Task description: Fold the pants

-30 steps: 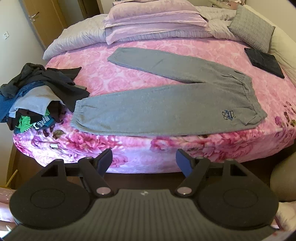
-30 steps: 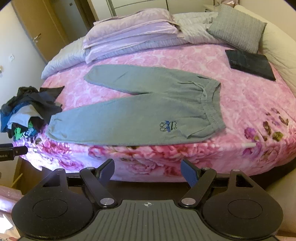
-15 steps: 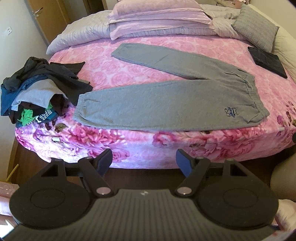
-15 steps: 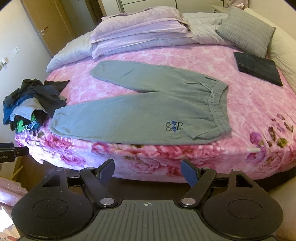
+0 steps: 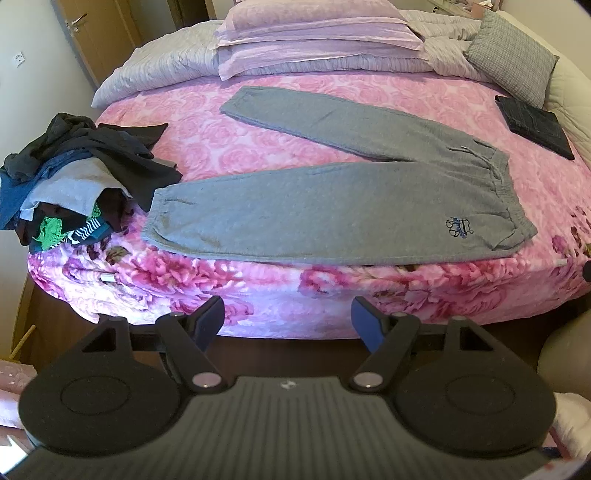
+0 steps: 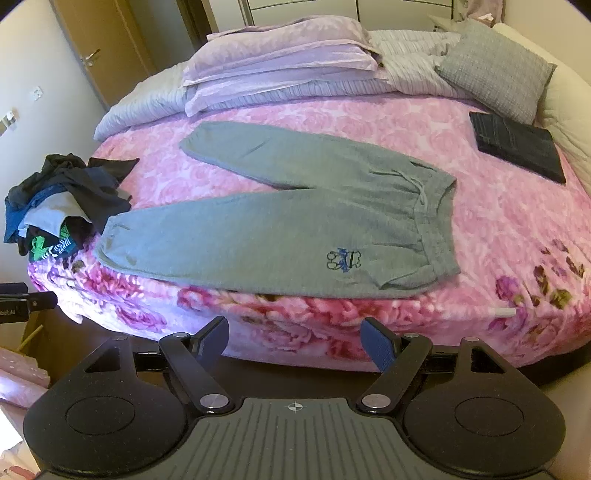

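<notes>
Grey sweatpants (image 5: 332, 218) (image 6: 280, 232) lie spread flat on the pink floral bed. The waistband is at the right, and the two legs fan out to the left. A small blue emblem (image 6: 343, 260) sits near the waistband on the near leg. My left gripper (image 5: 288, 319) hangs open in front of the bed's near edge, short of the pants, with nothing between its fingers. My right gripper (image 6: 295, 338) is likewise open and empty, below the near leg's edge.
A heap of dark and mixed clothes (image 5: 70, 177) sits on the bed's left edge, touching the near leg's cuff. A dark folded garment (image 6: 517, 146) lies at the far right. Pillows (image 6: 280, 59) and a grey cushion (image 6: 495, 70) line the back. A door (image 5: 85, 33) stands at the far left.
Both views have shifted slightly, with the bed and pants now a little lower and larger in frame. The pants lie unmoved and both grippers stay open.
</notes>
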The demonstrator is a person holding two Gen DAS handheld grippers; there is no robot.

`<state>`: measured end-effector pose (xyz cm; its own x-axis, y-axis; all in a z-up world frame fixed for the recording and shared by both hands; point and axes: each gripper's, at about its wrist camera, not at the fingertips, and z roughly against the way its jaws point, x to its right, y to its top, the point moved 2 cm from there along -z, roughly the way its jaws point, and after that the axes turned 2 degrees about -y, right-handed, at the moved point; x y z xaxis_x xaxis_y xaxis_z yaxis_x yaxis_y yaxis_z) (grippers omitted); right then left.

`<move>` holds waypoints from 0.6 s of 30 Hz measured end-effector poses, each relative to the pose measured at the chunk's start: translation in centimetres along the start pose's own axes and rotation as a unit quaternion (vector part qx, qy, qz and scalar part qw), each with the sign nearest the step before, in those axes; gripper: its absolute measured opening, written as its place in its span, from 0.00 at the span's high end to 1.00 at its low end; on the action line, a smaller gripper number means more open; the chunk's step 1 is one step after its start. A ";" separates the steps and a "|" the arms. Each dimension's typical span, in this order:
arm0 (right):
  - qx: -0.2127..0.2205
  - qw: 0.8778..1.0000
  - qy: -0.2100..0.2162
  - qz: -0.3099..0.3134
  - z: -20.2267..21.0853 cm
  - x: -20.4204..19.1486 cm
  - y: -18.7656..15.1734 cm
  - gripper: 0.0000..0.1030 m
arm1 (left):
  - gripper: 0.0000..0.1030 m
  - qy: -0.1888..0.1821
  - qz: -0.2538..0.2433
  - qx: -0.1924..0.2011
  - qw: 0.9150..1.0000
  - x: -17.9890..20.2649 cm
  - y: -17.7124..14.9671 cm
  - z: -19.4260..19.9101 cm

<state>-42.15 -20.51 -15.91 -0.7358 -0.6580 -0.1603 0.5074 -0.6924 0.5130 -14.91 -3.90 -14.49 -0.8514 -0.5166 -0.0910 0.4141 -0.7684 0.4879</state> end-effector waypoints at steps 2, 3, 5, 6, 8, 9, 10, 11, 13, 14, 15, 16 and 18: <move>0.001 1.000 0.002 0.000 -0.1 0.2 0.2 0.27 | 0.30 0.001 -0.001 0.001 1.000 0.2 0.3 -0.1; 0.002 1.000 0.002 0.000 -0.1 0.3 0.3 0.27 | 0.29 0.001 -0.001 0.001 1.000 0.2 0.5 -0.2; 0.002 1.000 0.003 0.000 -0.2 0.5 0.5 0.27 | 0.28 0.001 -0.003 0.002 1.000 0.6 0.9 -0.3; 0.002 1.000 0.003 0.000 -0.2 0.7 0.6 0.27 | 0.28 0.000 -0.003 0.002 1.000 0.7 1.0 -0.4; 0.003 1.000 0.004 -0.003 -0.3 1.0 0.8 0.27 | 0.28 -0.003 -0.005 0.001 1.000 1.1 1.4 -0.7; 0.003 1.000 0.004 -0.005 -0.4 1.3 0.9 0.27 | 0.28 -0.004 -0.006 0.000 1.000 1.2 1.5 -0.9; 0.003 1.000 0.004 -0.007 -0.4 1.4 0.9 0.27 | 0.28 -0.005 -0.006 0.000 1.000 1.4 1.6 -1.0; 0.002 1.000 0.004 -0.011 -0.5 1.7 1.0 0.27 | 0.28 -0.005 -0.007 0.000 1.000 1.5 1.8 -1.2; 0.000 1.000 0.003 -0.018 -0.7 2.3 1.3 0.27 | 0.28 -0.006 -0.007 0.000 1.000 1.6 2.2 -1.5; -0.001 1.000 0.002 -0.021 -0.9 2.5 1.4 0.27 | 0.27 -0.007 -0.006 -0.001 1.000 1.6 2.4 -1.8; -0.003 1.000 0.000 -0.025 -1.1 2.8 1.5 0.27 | 0.27 -0.007 -0.006 -0.003 1.000 1.5 2.6 -2.1; -0.005 1.000 0.000 -0.031 -1.4 3.1 1.7 0.27 | 0.27 -0.007 -0.006 -0.005 1.000 1.4 2.8 -2.3; -0.010 0.999 0.003 -0.038 -2.0 3.4 2.2 0.27 | 0.27 -0.005 -0.004 -0.008 1.000 1.2 3.3 -3.1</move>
<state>-42.66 -24.89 -17.05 -0.7692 -0.6058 -0.2032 0.4602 -0.7459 0.4816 -13.54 -8.20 -15.66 -0.8581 -0.5062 -0.0862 0.4118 -0.7787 0.4734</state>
